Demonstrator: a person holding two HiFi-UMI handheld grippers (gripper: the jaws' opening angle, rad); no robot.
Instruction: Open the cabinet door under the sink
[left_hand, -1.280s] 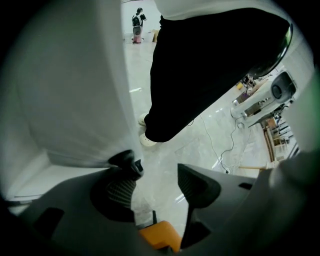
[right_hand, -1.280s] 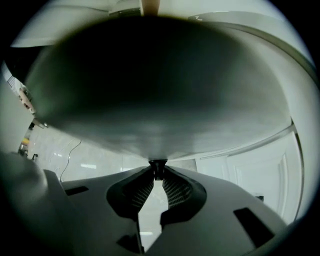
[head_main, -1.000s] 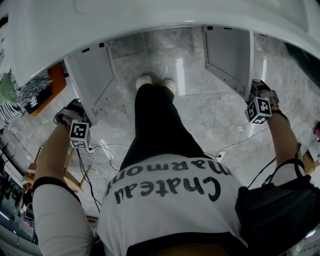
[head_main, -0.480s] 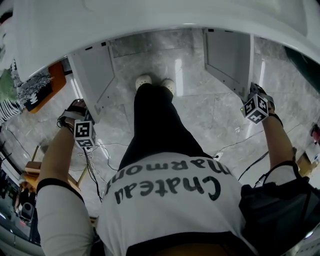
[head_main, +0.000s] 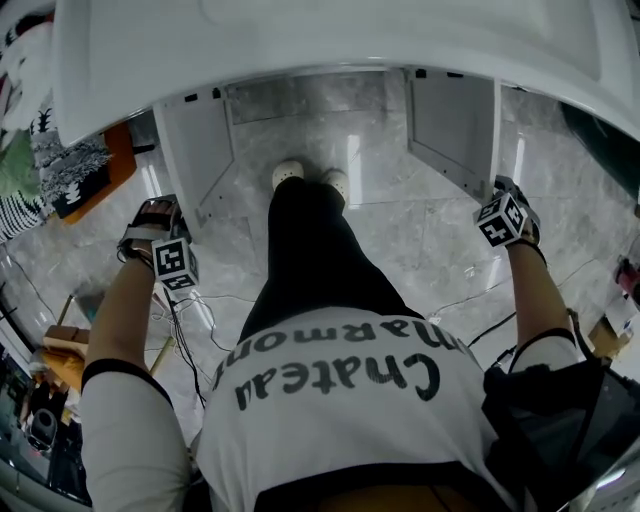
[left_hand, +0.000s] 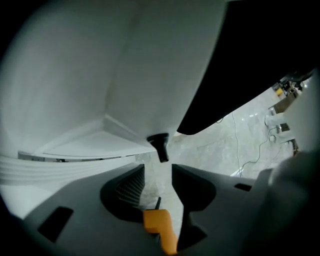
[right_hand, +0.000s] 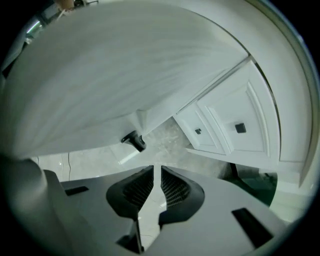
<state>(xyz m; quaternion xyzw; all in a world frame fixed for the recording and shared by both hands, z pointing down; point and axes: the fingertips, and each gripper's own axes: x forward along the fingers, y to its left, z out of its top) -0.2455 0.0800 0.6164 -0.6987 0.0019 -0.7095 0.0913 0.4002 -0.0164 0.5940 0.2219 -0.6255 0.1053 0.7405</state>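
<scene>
Under the white sink counter (head_main: 330, 35) both cabinet doors stand swung out: the left door (head_main: 195, 150) and the right door (head_main: 455, 120). My left gripper (head_main: 158, 228) hangs just left of the left door's outer edge and points down. In the left gripper view its jaws (left_hand: 157, 175) are closing with nothing between them, and the door's black knob (left_hand: 160, 146) sits just beyond the tips. My right gripper (head_main: 508, 205) is at the right door's outer edge. Its jaws (right_hand: 156, 180) are almost together and empty, with that door's black knob (right_hand: 134, 141) ahead to the left.
The person's legs and white shoes (head_main: 310, 178) stand between the two doors on the marble floor. Cables (head_main: 200, 300) trail over the floor by the left arm. An orange item (head_main: 115, 160) lies at far left. White drawer fronts (right_hand: 235, 125) with small black knobs show to the right.
Both marker cubes have turned and drifted slightly toward the middle. The doors stay swung open.
</scene>
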